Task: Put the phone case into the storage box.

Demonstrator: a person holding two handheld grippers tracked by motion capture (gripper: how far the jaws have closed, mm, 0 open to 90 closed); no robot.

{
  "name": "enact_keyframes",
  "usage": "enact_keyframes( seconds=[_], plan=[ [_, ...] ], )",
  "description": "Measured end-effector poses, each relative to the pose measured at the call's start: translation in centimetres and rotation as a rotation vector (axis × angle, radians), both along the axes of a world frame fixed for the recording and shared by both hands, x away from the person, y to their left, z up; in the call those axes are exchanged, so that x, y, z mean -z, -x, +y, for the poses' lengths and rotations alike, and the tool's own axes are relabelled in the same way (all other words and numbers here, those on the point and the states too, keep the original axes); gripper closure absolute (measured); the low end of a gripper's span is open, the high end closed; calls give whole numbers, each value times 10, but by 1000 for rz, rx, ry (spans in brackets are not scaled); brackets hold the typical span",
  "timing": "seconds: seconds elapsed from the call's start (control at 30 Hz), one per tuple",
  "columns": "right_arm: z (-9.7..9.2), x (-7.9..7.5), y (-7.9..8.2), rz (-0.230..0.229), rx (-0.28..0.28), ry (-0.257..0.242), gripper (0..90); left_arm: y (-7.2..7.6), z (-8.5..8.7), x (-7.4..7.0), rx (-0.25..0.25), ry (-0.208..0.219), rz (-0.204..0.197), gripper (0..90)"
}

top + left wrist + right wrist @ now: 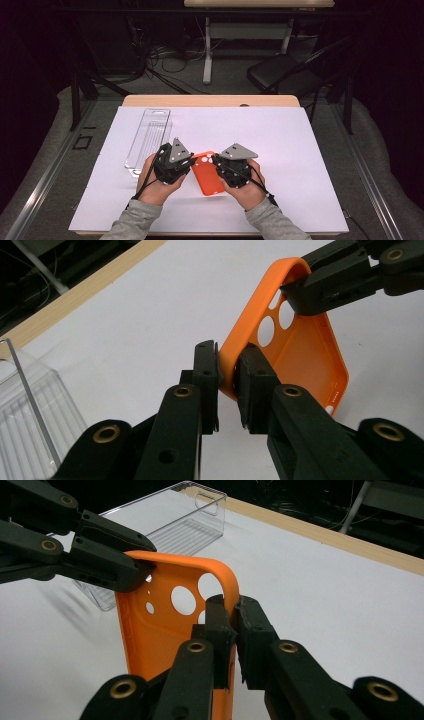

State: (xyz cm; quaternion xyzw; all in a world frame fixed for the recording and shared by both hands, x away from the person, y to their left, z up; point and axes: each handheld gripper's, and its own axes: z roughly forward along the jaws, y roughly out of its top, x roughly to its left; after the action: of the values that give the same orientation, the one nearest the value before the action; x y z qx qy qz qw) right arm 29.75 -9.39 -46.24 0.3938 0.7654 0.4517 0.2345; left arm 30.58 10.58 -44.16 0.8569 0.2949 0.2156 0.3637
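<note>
Pinching the orange phone case (207, 173) from both sides, we hold it between us just over the white sheet (300, 150) that covers the table (210, 101). Our left gripper (227, 377) has its jaws clamped narrow on one long rim of the case, the thin wall squeezed between the pads. Our right gripper (235, 625) does the same on the opposite rim, close to the camera cut-outs. We take the edges because a soft shell like this offers no other firm purchase; gripping the flat back would need a far wider opening. With a clamp on each side, the case stands tilted up off the sheet with its hollow inside exposed, which we judge keeps it steady and stops it flexing or twisting out of one grip. Our clear plastic tray (149, 141) lies on the sheet just to the left of our left hand (155, 187), within easy reach, probably where the case belongs next.
</note>
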Motion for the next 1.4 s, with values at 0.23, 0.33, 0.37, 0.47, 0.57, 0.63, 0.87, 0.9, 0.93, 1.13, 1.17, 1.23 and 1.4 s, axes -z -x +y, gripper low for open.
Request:
enact_keyframes(
  seconds=[0.23, 0.33, 0.37, 0.47, 0.57, 0.63, 0.87, 0.9, 0.93, 1.13, 1.17, 1.23, 1.4],
  plan=[
    [-1, -1, 0, -2, -7, -8, 836, 1, 0, -2, -5, 8, -3, 804],
    [0, -1, 0, -2, -9, -9, 832, 1, 1, -2, -6, 10, -1, 805],
    [0, -1, 0, -2, -9, -10, 831, 1, 1, -2, -4, 8, 1, 805],
    [-1, 0, 0, -2, -12, -10, 824, 1, 1, -2, -3, 8, 2, 805],
    [0, 0, 0, -3, -13, -14, 813, 1, 1, -2, -1, 6, 4, 805],
    [0, 0, 0, -2, -15, -15, 801, 0, 1, -2, 0, 7, 4, 805],
    [-2, -1, 0, -4, -21, -32, 778, -1, 2, -1, -4, 7, 4, 805],
    [-2, -2, 0, -7, -21, -34, 776, -1, 2, -1, -5, 7, 5, 804],
    [-2, -2, 0, -6, -22, -36, 774, -1, 2, -1, -5, 8, 5, 805],
    [-3, -4, 2, -11, -34, -51, 741, -3, 6, -2, -15, 18, 4, 805],
    [-4, -5, 1, -12, -36, -56, 734, -3, 7, -3, -18, 17, -2, 805],
    [-6, -6, 1, -7, -37, -67, 720, -4, 11, -4, -31, 32, -2, 804],
    [-10, -8, -2, -1, -35, -88, 679, -7, 21, -9, -54, 44, -10, 804]
  ],
)
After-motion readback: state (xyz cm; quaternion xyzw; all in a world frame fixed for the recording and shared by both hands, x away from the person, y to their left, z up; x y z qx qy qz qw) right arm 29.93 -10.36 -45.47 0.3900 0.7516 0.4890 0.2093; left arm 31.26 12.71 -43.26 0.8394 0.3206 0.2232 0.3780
